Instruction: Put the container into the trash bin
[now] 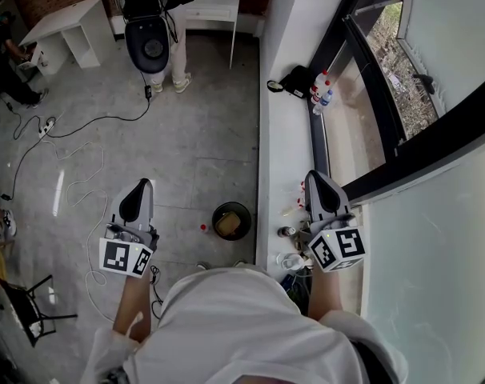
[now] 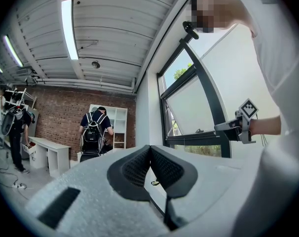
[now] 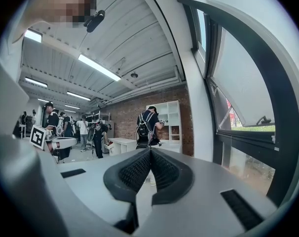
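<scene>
A round black trash bin (image 1: 231,221) stands on the grey floor beside the white window ledge (image 1: 284,142), with brownish contents inside. Small containers sit on the ledge by my right hand: a dark little jar (image 1: 286,232) and a clear cup (image 1: 292,261). My right gripper (image 1: 313,177) is held level above the ledge, shut and empty (image 3: 150,150). My left gripper (image 1: 144,184) hovers over the floor left of the bin, pads pressed together with nothing between them (image 2: 150,147). Neither gripper touches a container.
Bottles (image 1: 322,88) and a black bag (image 1: 295,80) lie farther along the ledge. Cables (image 1: 74,146) trail across the floor at the left. A person with a backpack (image 3: 145,127) stands at white shelves ahead. A small red-capped item (image 1: 202,228) lies by the bin.
</scene>
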Action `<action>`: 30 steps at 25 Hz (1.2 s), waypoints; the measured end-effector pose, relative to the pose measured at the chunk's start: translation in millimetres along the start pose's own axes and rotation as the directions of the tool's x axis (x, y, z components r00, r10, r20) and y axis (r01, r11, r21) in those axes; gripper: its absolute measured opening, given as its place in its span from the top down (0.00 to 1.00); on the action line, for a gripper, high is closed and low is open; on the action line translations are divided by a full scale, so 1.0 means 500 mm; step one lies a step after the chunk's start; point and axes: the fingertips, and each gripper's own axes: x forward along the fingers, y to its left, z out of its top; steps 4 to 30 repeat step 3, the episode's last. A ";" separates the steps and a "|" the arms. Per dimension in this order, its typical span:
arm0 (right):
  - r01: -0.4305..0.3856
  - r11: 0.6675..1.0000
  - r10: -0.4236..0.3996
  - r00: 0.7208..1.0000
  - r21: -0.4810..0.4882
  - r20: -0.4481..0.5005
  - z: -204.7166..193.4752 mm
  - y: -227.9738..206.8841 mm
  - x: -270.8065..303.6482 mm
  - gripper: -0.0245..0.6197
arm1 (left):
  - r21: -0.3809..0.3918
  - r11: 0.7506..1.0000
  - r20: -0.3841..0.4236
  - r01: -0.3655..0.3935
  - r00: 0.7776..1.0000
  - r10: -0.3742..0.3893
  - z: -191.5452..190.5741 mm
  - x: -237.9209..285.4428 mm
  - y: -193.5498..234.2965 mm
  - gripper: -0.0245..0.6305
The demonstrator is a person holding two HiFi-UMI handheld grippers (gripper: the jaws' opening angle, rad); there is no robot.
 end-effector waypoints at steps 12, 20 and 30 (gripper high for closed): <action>0.001 1.000 -0.001 1.000 -0.004 -0.002 -0.002 -0.004 0.001 0.96 | -0.004 1.000 0.000 0.002 1.000 -0.002 -0.004 0.006 -0.001 0.94; 0.001 1.000 -0.001 1.000 -0.004 -0.002 -0.002 -0.004 0.001 0.96 | -0.004 1.000 0.000 0.002 1.000 -0.002 -0.004 0.006 -0.001 0.94; 0.001 1.000 -0.001 1.000 -0.004 -0.002 -0.002 -0.004 0.001 0.96 | -0.004 1.000 0.000 0.002 1.000 -0.002 -0.004 0.006 -0.001 0.94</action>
